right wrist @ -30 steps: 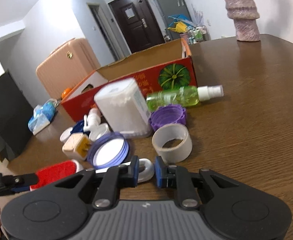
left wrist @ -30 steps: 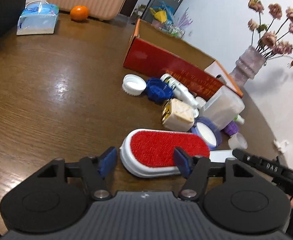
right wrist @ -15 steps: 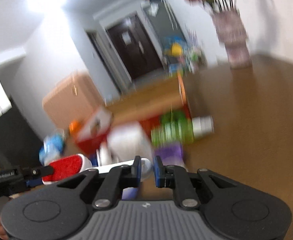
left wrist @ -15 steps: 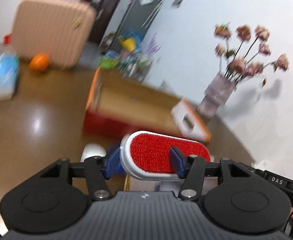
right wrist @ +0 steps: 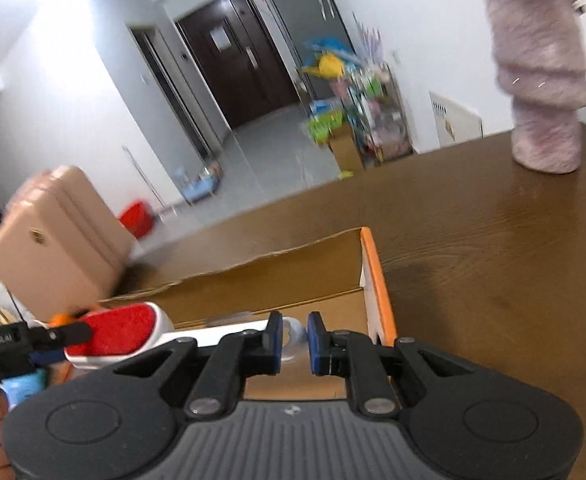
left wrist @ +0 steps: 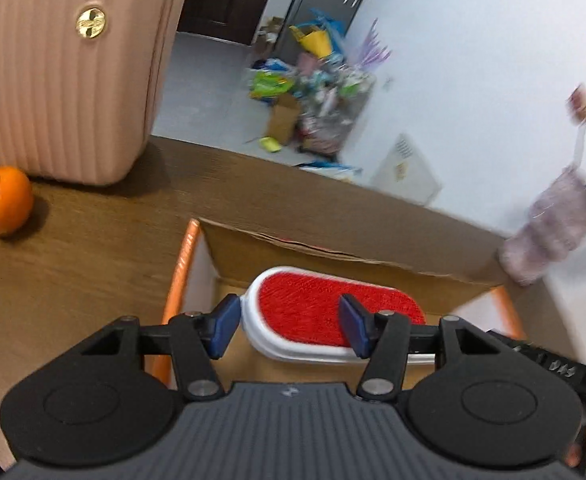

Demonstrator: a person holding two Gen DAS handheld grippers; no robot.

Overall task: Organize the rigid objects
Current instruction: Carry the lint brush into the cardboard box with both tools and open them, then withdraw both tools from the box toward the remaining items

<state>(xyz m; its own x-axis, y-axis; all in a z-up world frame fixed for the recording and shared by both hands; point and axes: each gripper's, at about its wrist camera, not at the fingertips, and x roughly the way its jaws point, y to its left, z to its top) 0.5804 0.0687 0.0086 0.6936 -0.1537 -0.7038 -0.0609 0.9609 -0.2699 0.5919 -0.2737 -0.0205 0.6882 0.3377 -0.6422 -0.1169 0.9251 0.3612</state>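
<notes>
- Red-bristled, white-backed oval brush is hanging over the open cardboard box, ready for dropping inside.
- Left gripper is clamping its head.
- Right gripper is pinching its white handle end, sharing the load.

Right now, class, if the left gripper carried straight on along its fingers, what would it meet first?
Probably the far cardboard wall of the box. The left gripper, shut on the red lint brush, points over the box's open top toward that wall, though depth is hard to judge and it might pass above.
</notes>
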